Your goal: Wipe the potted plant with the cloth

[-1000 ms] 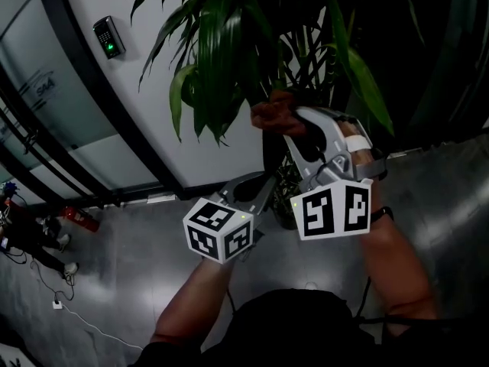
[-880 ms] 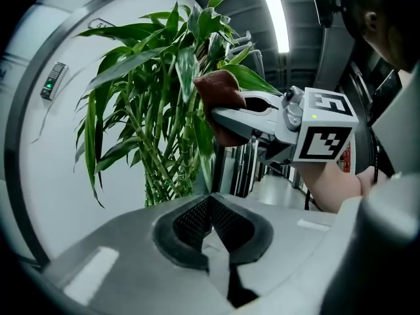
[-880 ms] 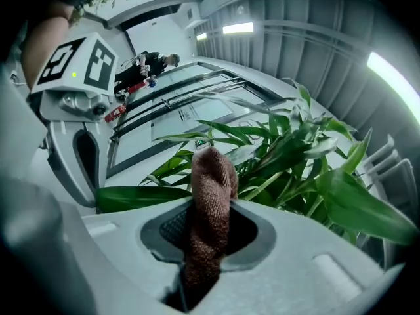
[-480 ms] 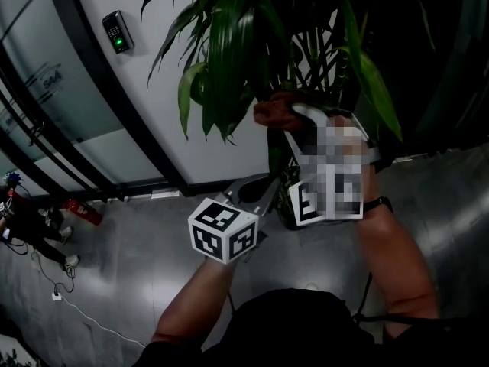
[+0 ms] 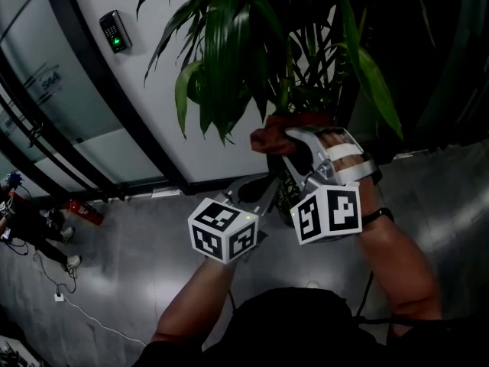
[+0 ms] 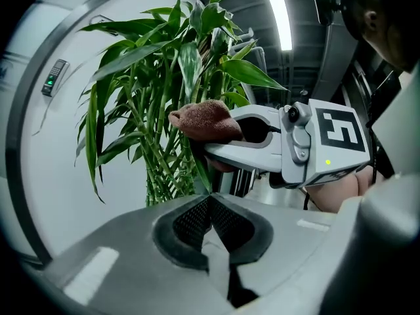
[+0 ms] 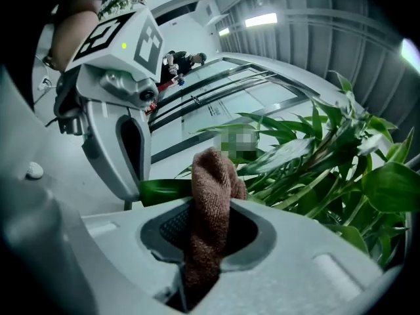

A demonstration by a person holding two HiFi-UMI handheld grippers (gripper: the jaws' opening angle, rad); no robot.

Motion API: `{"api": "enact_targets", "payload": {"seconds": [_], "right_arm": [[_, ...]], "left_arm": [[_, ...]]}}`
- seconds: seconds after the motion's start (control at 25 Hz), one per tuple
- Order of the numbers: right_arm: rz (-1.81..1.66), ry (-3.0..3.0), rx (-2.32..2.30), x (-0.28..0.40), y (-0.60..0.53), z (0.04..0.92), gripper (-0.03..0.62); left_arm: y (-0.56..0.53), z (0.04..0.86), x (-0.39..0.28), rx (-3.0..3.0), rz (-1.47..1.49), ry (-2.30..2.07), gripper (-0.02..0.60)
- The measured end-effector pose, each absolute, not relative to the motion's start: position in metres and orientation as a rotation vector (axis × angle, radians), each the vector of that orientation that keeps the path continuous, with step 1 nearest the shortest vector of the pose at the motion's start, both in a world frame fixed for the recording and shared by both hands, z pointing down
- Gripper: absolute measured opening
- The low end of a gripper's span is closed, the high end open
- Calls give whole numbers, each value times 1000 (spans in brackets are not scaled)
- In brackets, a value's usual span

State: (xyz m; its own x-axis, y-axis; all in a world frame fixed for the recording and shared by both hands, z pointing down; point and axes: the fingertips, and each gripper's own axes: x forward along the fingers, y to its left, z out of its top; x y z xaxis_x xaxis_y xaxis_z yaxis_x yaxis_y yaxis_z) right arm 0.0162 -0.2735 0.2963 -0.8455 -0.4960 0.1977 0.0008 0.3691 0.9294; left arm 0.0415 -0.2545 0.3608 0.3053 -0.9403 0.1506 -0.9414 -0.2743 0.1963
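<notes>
The potted plant [image 5: 229, 44] has long green leaves and thin canes, and rises at the top of the head view. My left gripper [image 5: 270, 182] is shut on the tip of one dark leaf [image 6: 197, 169] and holds it out from the plant [image 6: 157, 77]. Its jaws [image 6: 209, 199] meet with only the thin leaf between them. My right gripper [image 5: 286, 138] is shut on a brown cloth [image 5: 269, 134]. In the right gripper view the cloth [image 7: 211, 176] sticks up from the jaws [image 7: 205, 227] and lies against that same leaf [image 7: 164, 191], just past the left gripper's tips.
A curved white wall [image 5: 153, 105] with a card reader [image 5: 114, 33] stands behind the plant. Glass panels in black frames [image 5: 46, 105] run off to the left. On the grey floor lie a red object [image 5: 82, 212] and a cable [image 5: 69, 304]. Plant canes [image 6: 154, 176] crowd close ahead.
My right gripper has come down a little with the cloth, along the held leaf. The left gripper has kept still.
</notes>
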Motion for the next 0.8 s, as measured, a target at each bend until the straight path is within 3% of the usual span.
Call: {"api": "enact_targets", "payload": {"seconds": [0.8], "right_arm": [[-1362, -2196, 248, 51, -232, 316, 71]], "left_arm": [[-254, 350, 38, 2344, -22, -1743, 17]]}}
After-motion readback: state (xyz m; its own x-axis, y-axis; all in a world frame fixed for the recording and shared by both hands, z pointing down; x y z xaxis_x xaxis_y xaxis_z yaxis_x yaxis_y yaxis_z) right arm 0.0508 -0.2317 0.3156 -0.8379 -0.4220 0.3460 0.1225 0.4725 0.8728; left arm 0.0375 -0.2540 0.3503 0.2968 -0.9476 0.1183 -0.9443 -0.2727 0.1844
